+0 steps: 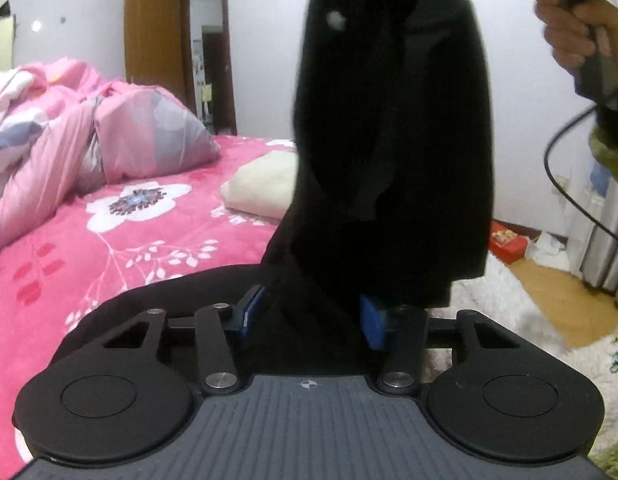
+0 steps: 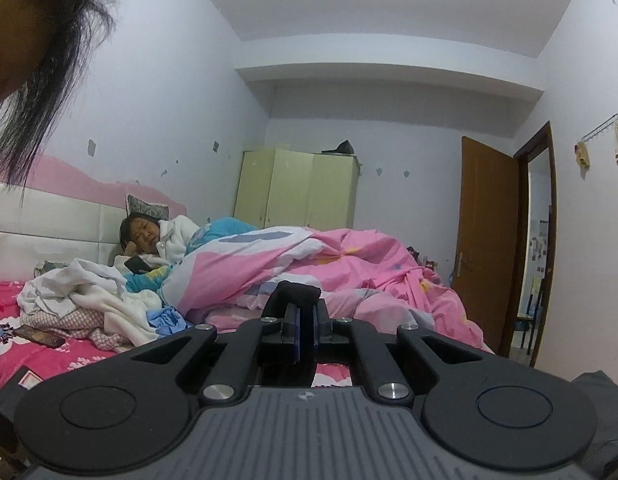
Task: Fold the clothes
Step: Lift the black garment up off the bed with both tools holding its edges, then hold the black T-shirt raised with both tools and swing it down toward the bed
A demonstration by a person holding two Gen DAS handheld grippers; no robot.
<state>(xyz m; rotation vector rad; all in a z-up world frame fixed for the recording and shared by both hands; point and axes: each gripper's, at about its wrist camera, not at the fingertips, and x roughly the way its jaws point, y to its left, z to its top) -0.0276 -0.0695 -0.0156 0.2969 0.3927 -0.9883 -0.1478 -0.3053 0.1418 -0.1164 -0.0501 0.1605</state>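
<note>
A bed [image 1: 109,248] with a bright pink flowered sheet fills the room, and a pink quilt [image 2: 309,264] is heaped along it, with a person lying under it against the headboard. A black garment [image 1: 393,128] hangs in the air over the bed's near edge, held up from above, and its lower end drops down between the blue pads of the left tongs [image 1: 309,316]. Those pads stand apart on either side of the cloth, not clenched on it. The right tongs [image 2: 305,320] are clenched on a small fold of the same black cloth, which bulges over their tips. The right hand [image 1: 577,28] shows high in the left wrist view, gripping its handle. A cream folded piece [image 1: 265,188] lies on the sheet behind the garment, and a pile of white clothes [image 2: 89,292] sits nearer the headboard
</note>
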